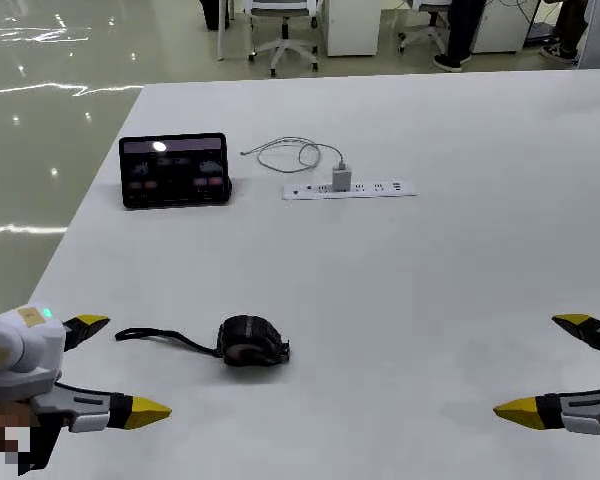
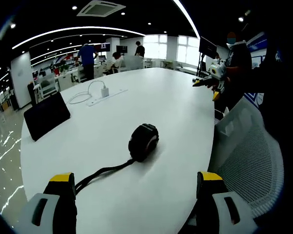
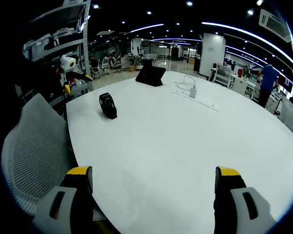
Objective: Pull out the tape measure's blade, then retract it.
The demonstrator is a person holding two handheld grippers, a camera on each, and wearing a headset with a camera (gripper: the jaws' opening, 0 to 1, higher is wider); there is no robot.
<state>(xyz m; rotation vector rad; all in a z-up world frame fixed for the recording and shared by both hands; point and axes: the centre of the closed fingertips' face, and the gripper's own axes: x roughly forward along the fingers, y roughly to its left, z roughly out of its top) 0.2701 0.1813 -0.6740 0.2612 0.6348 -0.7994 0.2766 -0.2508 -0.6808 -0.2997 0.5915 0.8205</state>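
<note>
Two grippers hang at the near edge of the table (image 1: 410, 290), both with jaws spread wide and nothing between them: the left gripper (image 1: 123, 366) at the lower left of the head view, the right gripper (image 1: 540, 365) at the lower right. The tape measure (image 1: 252, 341) lies on the table between them but far from midway, near the left gripper and well apart from the right. In the left gripper view the black case is straight ahead, a little beyond the jaw tips, while in the right gripper view it is small and far off to the left. Its strap (image 1: 160, 337) trails flat from the case toward the left gripper, so the long axis of case and strap runs left to right across the person. A small nub (image 1: 284, 350) at the case's right end may be the blade's hook, though it is too small to be sure; if so, the blade would draw out rightward, toward the right gripper. On that reading the left gripper is placed to pin the case, and the right has the long reach across bare table.
</note>
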